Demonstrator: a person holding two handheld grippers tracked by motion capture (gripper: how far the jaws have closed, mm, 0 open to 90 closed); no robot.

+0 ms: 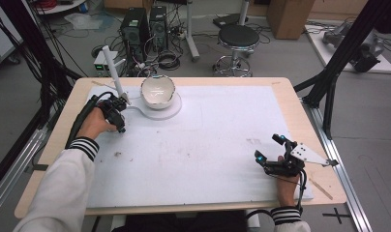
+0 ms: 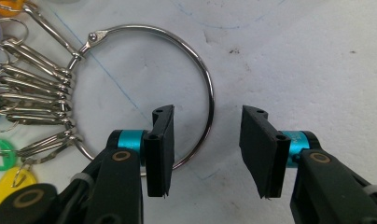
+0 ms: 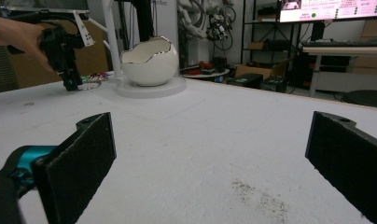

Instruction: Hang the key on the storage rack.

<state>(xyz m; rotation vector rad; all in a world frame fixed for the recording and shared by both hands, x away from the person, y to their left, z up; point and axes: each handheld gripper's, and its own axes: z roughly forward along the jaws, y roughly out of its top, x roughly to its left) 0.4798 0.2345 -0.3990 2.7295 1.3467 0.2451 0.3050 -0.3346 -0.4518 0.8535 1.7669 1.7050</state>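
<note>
- Left gripper view: left gripper [image 2: 207, 154] is straddling the key ring's [image 2: 206, 84] wire at six o'clock, jaws narrowed, neither pad pressing on it.
- Keys [image 2: 35, 88] are bunching at nine o'clock.
- Right gripper [image 3: 210, 163] is gaping wide above the white mat [image 3: 200, 135].

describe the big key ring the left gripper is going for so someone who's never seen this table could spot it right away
Start at the white eggshell-shaped bowl on its round white base at the table's far left. Just left of that base, under the left gripper, lies the large silver wire key ring, flat on the white tabletop. It is the one big open hoop; smaller silver clips with coloured plastic tags bunch along one side.
</note>
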